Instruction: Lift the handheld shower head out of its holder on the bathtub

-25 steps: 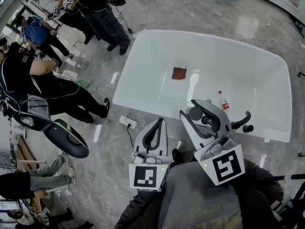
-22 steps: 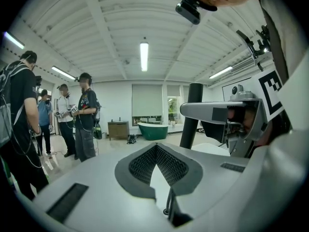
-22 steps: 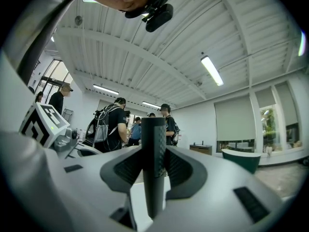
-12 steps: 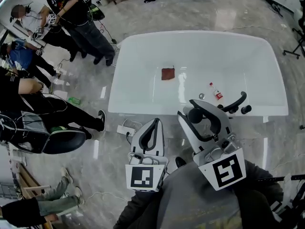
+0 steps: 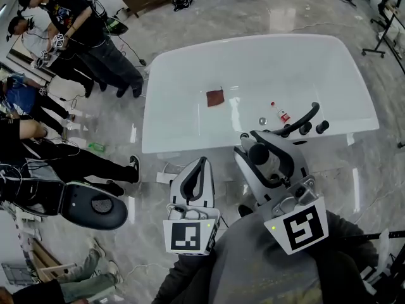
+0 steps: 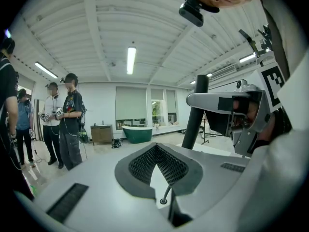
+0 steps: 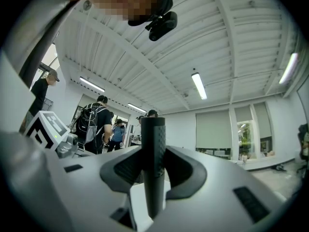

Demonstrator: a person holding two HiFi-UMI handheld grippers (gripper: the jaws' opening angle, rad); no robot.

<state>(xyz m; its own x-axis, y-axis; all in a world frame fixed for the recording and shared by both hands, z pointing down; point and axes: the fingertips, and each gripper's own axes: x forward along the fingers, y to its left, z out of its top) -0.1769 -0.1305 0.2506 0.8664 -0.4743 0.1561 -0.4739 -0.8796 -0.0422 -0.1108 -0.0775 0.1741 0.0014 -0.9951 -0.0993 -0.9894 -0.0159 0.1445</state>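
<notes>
My right gripper (image 5: 261, 149) is shut on the black handheld shower head (image 5: 258, 154). It is held just in front of the white bathtub's near rim (image 5: 190, 143). In the right gripper view its textured black handle (image 7: 153, 149) stands upright between the pads, and my right gripper (image 7: 153, 129) points about level at the room. The same handle (image 6: 195, 114) rises at the right of the left gripper view. My left gripper (image 5: 201, 164) hangs over the floor to the left, its pads (image 6: 145, 161) meeting at the tips with nothing between them.
On the tub's near rim stand a curved black spout (image 5: 299, 121) and black knobs (image 5: 322, 126). In the tub lie a dark red cloth (image 5: 215, 97) and a small bottle (image 5: 280, 113). Several people (image 5: 76, 30) stand at the left. A black seat (image 5: 95, 205) is at the lower left.
Both grippers have drawn back from the tub, the right one carrying the shower head with it. The tub has shifted up in the head view, and the spout and knobs now show in full.
</notes>
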